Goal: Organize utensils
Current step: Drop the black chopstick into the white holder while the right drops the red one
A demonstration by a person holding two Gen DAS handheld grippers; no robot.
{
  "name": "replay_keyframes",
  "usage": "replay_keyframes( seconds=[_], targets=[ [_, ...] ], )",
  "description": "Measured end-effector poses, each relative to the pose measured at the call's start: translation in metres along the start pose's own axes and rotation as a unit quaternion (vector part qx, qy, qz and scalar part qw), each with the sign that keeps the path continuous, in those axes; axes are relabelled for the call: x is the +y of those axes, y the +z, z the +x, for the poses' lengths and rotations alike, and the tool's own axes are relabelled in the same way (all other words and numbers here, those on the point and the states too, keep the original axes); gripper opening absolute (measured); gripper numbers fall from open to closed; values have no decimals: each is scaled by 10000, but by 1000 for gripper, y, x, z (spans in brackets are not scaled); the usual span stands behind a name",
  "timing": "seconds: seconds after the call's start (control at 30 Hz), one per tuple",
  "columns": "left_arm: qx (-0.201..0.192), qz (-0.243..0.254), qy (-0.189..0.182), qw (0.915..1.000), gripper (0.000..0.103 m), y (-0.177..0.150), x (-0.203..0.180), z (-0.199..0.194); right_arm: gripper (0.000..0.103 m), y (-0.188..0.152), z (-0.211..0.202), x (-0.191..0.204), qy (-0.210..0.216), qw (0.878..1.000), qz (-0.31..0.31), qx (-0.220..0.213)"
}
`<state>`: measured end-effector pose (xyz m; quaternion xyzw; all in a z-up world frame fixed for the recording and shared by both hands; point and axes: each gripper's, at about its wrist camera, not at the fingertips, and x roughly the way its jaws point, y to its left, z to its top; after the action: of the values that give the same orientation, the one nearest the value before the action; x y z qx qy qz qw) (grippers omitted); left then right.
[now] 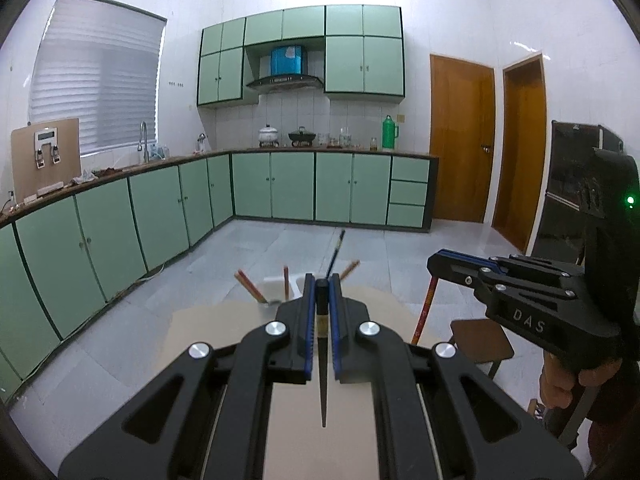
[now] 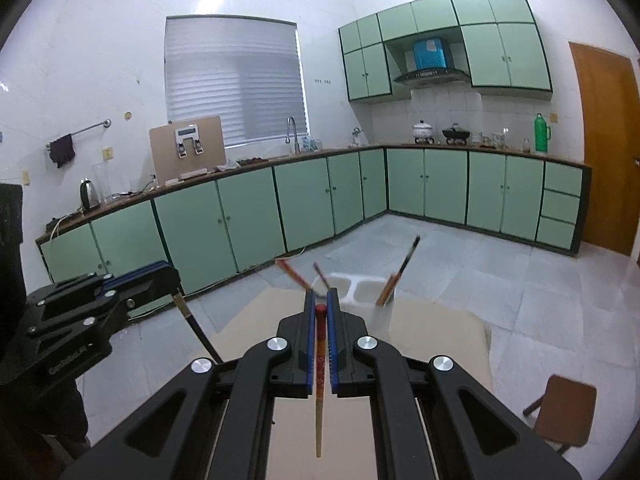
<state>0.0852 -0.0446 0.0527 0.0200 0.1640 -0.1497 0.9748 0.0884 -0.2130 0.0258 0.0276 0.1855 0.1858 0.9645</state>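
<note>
- Left gripper clenched on 1 black chopstick, thick end pinched between the blue pads, thin tip hanging down toward the camera above the beige table.
- Right gripper clenched on 1 red chopstick, red cap at the fingertips, pale tip pointing down over the same table.
- Both held aloft, apart from each other, neither touching the tabletop.
- Ahead at the far table edge: white utensil holder with at least 2 compartments, already holding several reddish-brown sticks and 1 dark stick, all leaning outward.
- Step in hand, by judgement: carrying 1 chopstick per gripper toward the holder; task partly done, given the sticks already standing in it.
- Next move likely calls for: bringing each gripper over a compartment, keeping the thin tip down, lowering into the opening clear of the leaning sticks, then releasing.
- Matching compartment by colour: cannot tell from here.
</note>
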Motion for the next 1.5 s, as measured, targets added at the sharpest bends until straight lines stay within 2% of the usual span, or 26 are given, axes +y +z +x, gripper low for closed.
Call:
replay_keyframes(
  seconds=[0.33, 0.5, 0.73, 0.9, 1.13, 1.5],
  targets=[
    [-554, 75, 115, 9984, 6, 62, 21, 34, 5, 74, 35, -13, -11, 9990, -99, -435],
    [-745, 110, 205, 9969, 6, 92, 29, 65, 5, 109, 60, -20, -227, 9972, -154, -690],
    [-838, 43, 299, 9960, 5, 116, 41, 119, 5, 131, 106, -36, -467, 9959, -90, -769],
    [-788, 33, 407, 9961, 5, 113, 48, 162, 5, 129, 146, -47, -630, 9959, -62, -653],
    [-421, -205, 313, 9984, 5, 93, 65, 219, 5, 107, 188, -61, -681, 9969, 95, -383],
    [88, -326, 279, 9990, 6, 55, 92, 264, 5, 67, 225, -69, -672, 9977, 87, 44]
  ],
)
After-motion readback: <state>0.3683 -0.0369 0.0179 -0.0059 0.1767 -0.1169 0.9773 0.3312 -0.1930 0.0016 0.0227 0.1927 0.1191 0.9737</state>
